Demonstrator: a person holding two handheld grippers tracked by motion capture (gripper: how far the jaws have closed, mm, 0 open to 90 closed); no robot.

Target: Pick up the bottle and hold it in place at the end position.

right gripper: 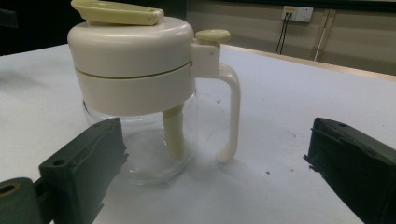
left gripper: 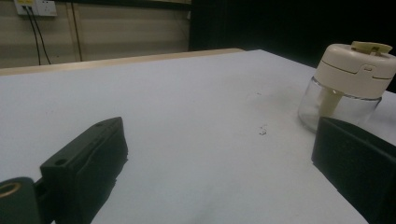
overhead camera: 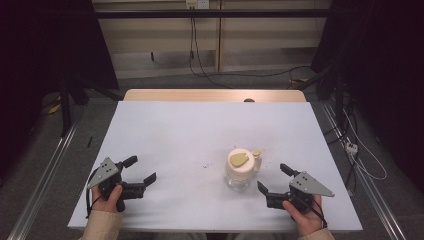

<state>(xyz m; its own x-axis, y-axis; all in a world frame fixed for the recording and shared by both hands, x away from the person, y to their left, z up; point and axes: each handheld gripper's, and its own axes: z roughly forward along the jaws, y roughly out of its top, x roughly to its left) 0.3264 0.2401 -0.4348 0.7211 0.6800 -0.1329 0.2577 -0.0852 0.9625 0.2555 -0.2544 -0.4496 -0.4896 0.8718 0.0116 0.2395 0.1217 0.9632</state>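
**A Jar Waits Between Two Open Grippers**

From the high view, a white table (overhead camera: 200,135) holds one small jar (overhead camera: 240,170). It has a clear glass bottom and a cream lid with a yellow-green flap on top. The jar stands upright, a bit right of the middle. The left gripper (overhead camera: 141,169) sits well apart from it, near the front left corner, jaws spread wide with nothing between them. The right gripper (overhead camera: 274,179) is just beside the jar, jaws wide too — not touching it.

In the left gripper view, the jar (left gripper: 348,88) stands far off at the right, past the right-hand jaw. The glass looks empty, with a cream tube going down inside. A tiny dark crumb (left gripper: 263,131) lies on the table.

In the right gripper view, the jar (right gripper: 140,93) is close and big, ahead of the left-hand jaw. Here you can see its curved handle (right gripper: 232,112) and a round knob (right gripper: 212,35) — the glass holds nothing but the tube.
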